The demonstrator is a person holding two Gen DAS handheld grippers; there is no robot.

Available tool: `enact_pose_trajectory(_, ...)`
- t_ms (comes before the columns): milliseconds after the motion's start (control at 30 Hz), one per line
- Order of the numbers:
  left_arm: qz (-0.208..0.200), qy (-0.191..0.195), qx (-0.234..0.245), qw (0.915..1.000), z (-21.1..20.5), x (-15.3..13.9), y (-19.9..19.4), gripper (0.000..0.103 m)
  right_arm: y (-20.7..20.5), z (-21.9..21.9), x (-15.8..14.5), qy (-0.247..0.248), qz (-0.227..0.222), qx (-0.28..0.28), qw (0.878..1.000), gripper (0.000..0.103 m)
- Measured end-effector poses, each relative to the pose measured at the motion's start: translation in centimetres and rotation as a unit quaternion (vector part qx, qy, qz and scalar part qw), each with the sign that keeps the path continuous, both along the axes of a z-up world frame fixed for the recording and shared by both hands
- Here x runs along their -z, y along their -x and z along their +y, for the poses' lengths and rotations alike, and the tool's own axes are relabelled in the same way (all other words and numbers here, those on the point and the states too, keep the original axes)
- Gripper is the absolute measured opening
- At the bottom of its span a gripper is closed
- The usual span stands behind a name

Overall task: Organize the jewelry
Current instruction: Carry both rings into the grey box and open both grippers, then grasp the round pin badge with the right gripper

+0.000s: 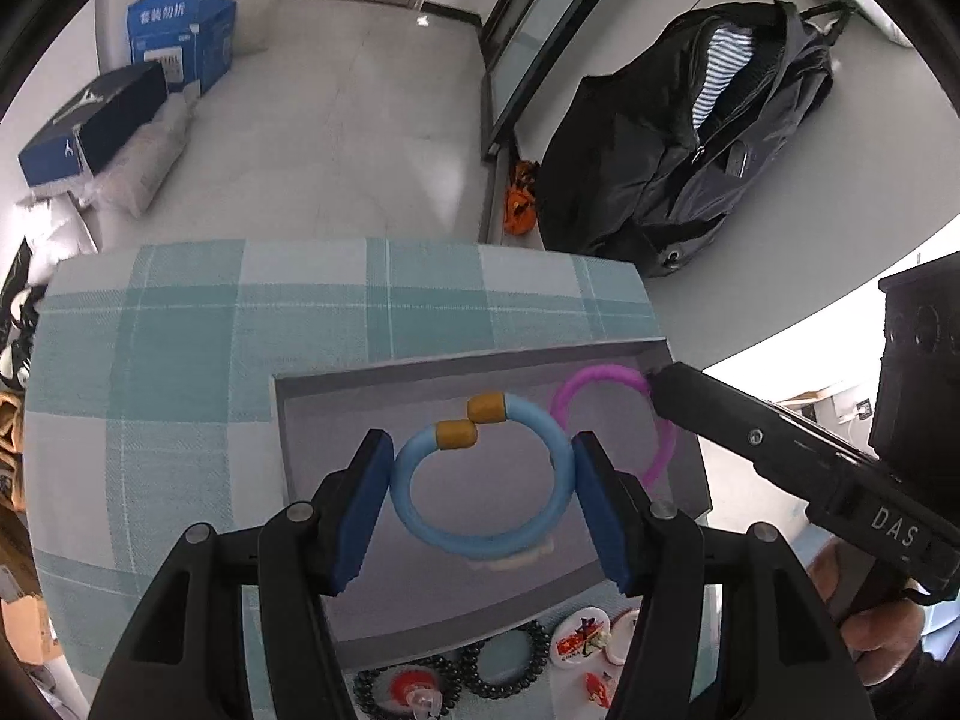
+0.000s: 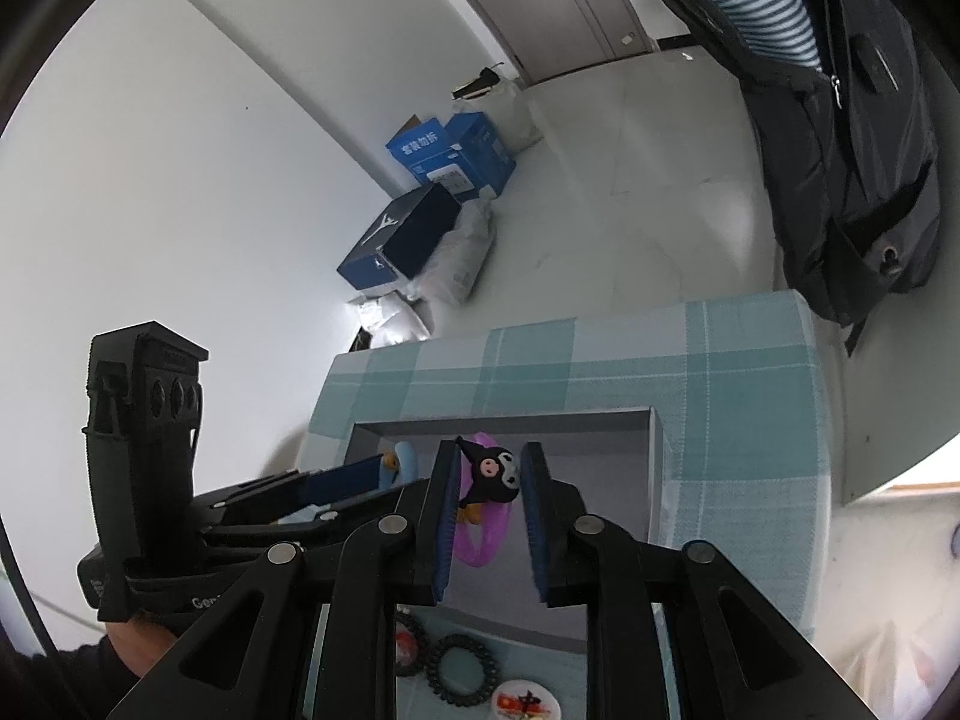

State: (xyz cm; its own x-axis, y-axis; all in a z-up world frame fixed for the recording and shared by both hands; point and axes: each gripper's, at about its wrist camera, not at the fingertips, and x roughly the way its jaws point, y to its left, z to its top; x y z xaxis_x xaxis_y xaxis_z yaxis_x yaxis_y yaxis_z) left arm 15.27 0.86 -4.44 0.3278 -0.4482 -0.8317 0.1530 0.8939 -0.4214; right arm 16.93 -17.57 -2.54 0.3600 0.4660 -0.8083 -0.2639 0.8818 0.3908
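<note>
My left gripper (image 1: pixel 483 444) is shut on a light blue bracelet (image 1: pixel 480 540) with two mustard beads, the blue pads pressing its two sides just above a grey tray (image 1: pixel 420 384). A pink bracelet (image 1: pixel 600 373) is at the tray's far right corner, where the tip of my right gripper (image 1: pixel 660 384) meets it. In the right wrist view my right gripper (image 2: pixel 491 456) is shut on a small black cartoon charm (image 2: pixel 495 471), with the pink bracelet (image 2: pixel 480 546) hanging below it over the tray (image 2: pixel 510 420). The left gripper (image 2: pixel 336 480) and the blue bracelet (image 2: pixel 405 459) show at left.
Black beaded bracelets (image 1: pixel 510 660) and round badges (image 1: pixel 579 642) lie on the checked teal tablecloth (image 1: pixel 180 360) in front of the tray. A pale item (image 1: pixel 510 561) lies in the tray under the blue bracelet. A black backpack (image 1: pixel 690 150) and blue boxes (image 1: pixel 174 42) stand beyond the table.
</note>
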Motion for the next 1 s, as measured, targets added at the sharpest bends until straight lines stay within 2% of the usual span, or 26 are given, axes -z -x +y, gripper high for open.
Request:
enact_pose_trajectory(33,-0.001,0.004,0.001,1.0,0.1,0.0,0.0,0.065,0.0,0.0,-0.2,0.0,-0.001,-0.001,1.0,0.022)
enact_pose_trajectory(67,-0.006,0.003,-0.001,1.0,0.2,-0.2,0.1,0.075,0.1,0.0,-0.5,0.003,-0.009,0.001,1.0,0.028)
enact_pose_trajectory(100,-0.016,0.003,-0.004,0.9999,0.3,-0.5,0.4,0.077,0.1,-0.1,-0.7,0.004,-0.017,0.004,1.0,0.043)
enact_pose_trajectory(167,-0.035,0.001,-0.011,0.9993,0.8,-1.4,0.9,0.081,0.5,-0.4,-1.5,-0.005,-0.032,0.007,0.999,0.051)
enact_pose_trajectory(233,-0.049,0.003,-0.021,0.9986,1.4,-2.2,1.4,0.081,0.8,-0.8,-2.3,-0.011,-0.045,0.01,0.999,0.054)
enact_pose_trajectory(300,-0.054,-0.002,-0.028,0.9982,1.7,-2.3,1.6,0.081,1.2,-1.3,-2.9,-0.014,-0.057,0.017,0.998,0.068)
enact_pose_trajectory(433,-0.071,-0.026,-0.046,0.9961,2.5,-3.0,2.6,0.081,2.0,-1.8,-3.5,-0.012,-0.066,0.023,0.997,0.072)
enact_pose_trajectory(500,-0.079,-0.037,-0.052,0.9948,2.6,-3.3,3.2,0.081,2.5,-1.9,-3.8,-0.012,-0.072,0.024,0.997,0.078)
enact_pose_trajectory(733,-0.119,-0.089,-0.072,0.9863,2.4,-4.6,5.6,0.081,4.8,-1.7,-5.1,-0.006,-0.108,0.016,0.994,0.084)
enact_pose_trajectory(833,-0.131,-0.104,-0.083,0.9824,2.5,-4.8,6.8,0.081,6.0,-1.6,-5.5,0.001,-0.123,0.014,0.992,0.09)
enact_pose_trajectory(1000,-0.128,-0.121,-0.103,0.9791,2.9,-4.0,8.9,0.081,8.5,-1.7,-5.5,0.012,-0.135,0.016,0.991,0.094)
